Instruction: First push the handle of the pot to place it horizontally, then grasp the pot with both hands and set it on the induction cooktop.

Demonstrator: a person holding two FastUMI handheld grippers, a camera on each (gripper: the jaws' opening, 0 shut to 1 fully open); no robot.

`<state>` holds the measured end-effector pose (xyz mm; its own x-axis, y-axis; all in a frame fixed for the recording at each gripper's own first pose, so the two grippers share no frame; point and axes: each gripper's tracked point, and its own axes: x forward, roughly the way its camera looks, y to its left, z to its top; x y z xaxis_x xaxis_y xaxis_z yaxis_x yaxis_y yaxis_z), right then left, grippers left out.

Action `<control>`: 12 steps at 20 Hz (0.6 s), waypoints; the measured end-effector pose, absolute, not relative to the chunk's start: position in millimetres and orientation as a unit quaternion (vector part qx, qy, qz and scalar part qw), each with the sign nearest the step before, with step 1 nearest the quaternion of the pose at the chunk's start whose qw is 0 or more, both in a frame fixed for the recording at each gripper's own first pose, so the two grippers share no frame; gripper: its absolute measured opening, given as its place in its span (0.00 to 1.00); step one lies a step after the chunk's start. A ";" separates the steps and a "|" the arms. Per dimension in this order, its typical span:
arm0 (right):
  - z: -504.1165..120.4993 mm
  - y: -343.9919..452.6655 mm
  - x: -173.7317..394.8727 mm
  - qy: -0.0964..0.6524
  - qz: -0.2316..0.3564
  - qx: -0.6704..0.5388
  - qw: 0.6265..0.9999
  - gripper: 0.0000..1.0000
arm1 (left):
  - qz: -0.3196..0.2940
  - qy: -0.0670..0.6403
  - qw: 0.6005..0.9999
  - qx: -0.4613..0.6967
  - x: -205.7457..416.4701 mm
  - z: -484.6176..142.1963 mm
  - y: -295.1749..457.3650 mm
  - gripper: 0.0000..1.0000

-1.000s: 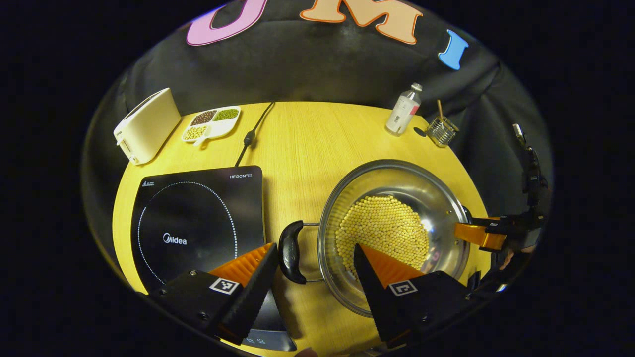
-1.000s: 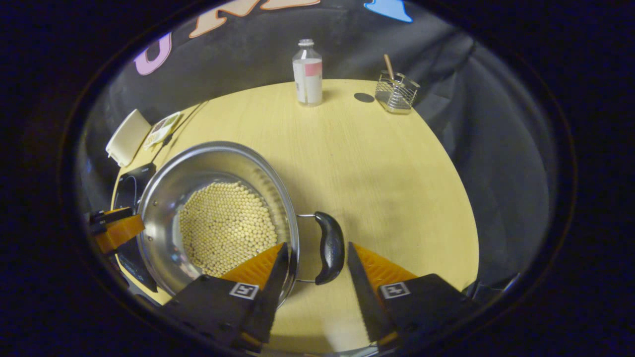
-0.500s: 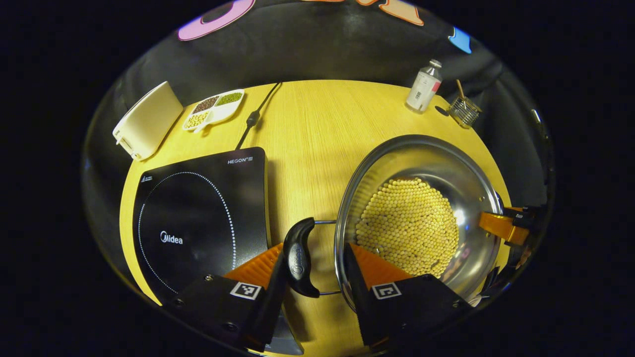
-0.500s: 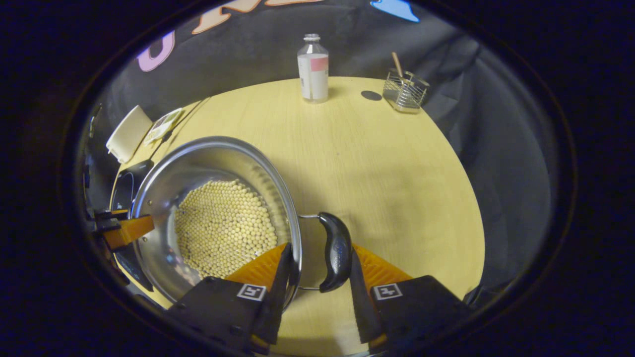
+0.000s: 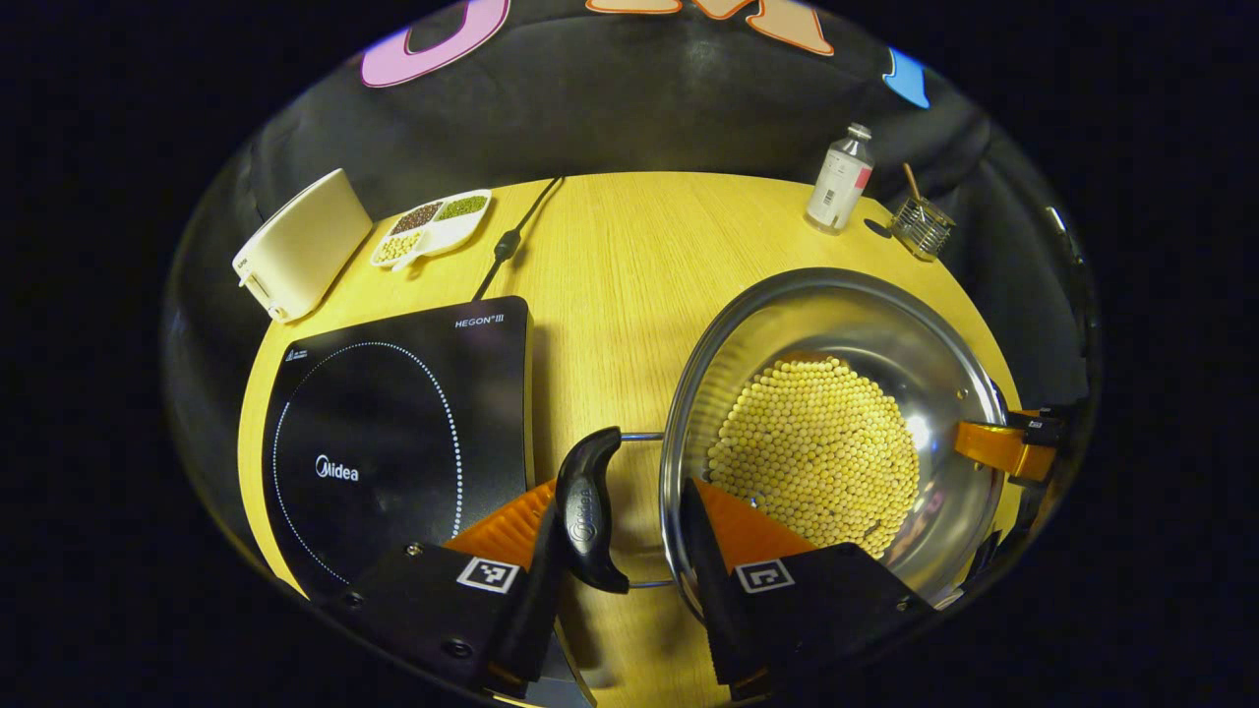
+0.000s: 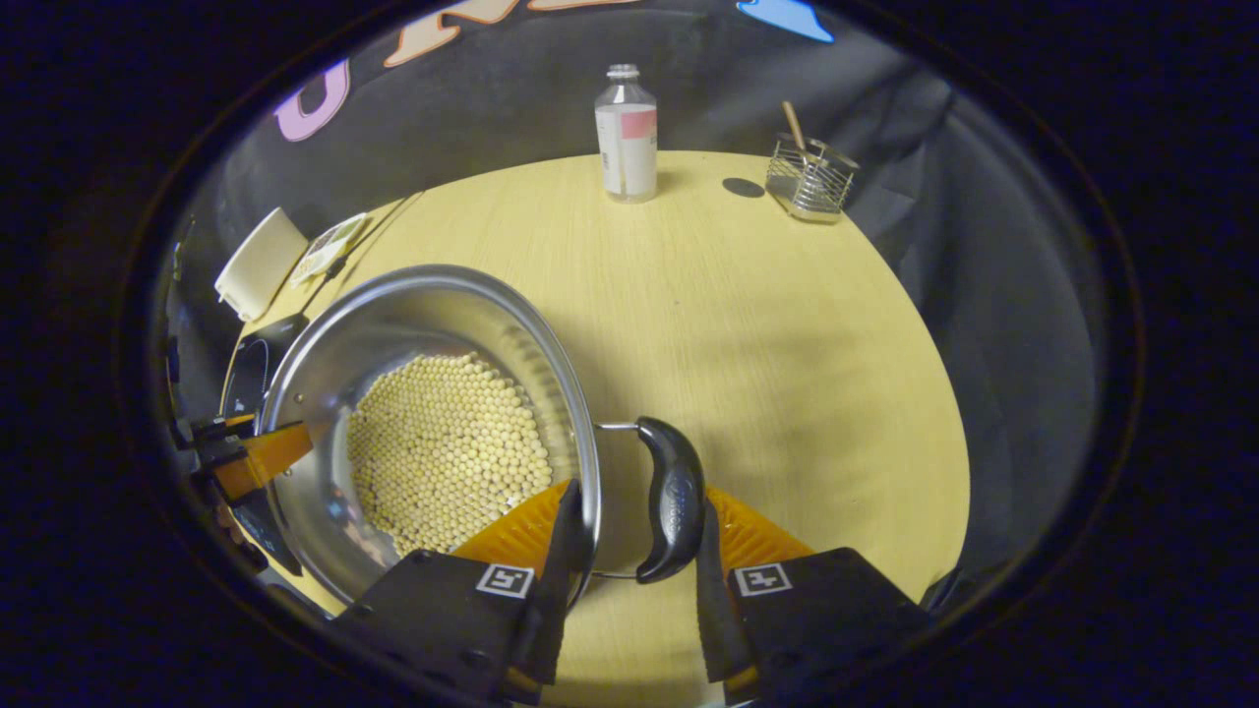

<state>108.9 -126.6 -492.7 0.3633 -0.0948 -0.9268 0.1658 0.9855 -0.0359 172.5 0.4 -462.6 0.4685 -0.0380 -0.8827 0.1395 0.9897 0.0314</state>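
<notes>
- Two tools at the pot's (image 5: 836, 433) opposite sides: left tool (image 5: 620, 551) narrowed, its fingers straddling the left handle (image 5: 587, 511) and rim; right tool (image 6: 634, 546) likewise around the right handle (image 6: 672, 497).
- Pot holds yellow beans (image 5: 816, 452), beside cooktop (image 5: 393, 433) on bench (image 5: 610, 265).

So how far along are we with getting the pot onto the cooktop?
Done: both pot handles lie level. In hand: the left gripper spans the left handle and rim, the right gripper the right handle. Left: the pot sits beside the induction cooktop, not on it.
</notes>
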 end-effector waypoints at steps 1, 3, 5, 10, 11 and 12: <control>-492.9 -126.6 109.1 0.554 -0.077 0.034 0.828 0.55 | -0.058 0.501 0.862 0.050 174.2 -461.9 0.4 0.65; -495.8 -127.0 108.7 0.556 -0.081 0.042 0.826 0.55 | -0.054 0.491 0.869 0.034 177.8 -463.4 1.3 0.65; -492.6 -125.4 109.2 0.555 -0.091 0.073 0.823 0.51 | -0.046 0.497 0.867 0.015 177.7 -463.3 1.3 0.62; -495.0 -124.3 109.9 0.569 -0.088 0.090 0.813 0.50 | -0.025 0.523 0.852 -0.002 156.5 -459.5 -5.1 0.58; -495.3 -125.0 110.1 0.569 -0.088 0.094 0.812 0.50 | -0.024 0.523 0.852 0.000 153.0 -458.3 -5.4 0.58; -494.8 -125.9 110.9 0.569 -0.084 0.093 0.813 0.50 | -0.024 0.521 0.853 0.005 152.0 -455.2 -6.1 0.58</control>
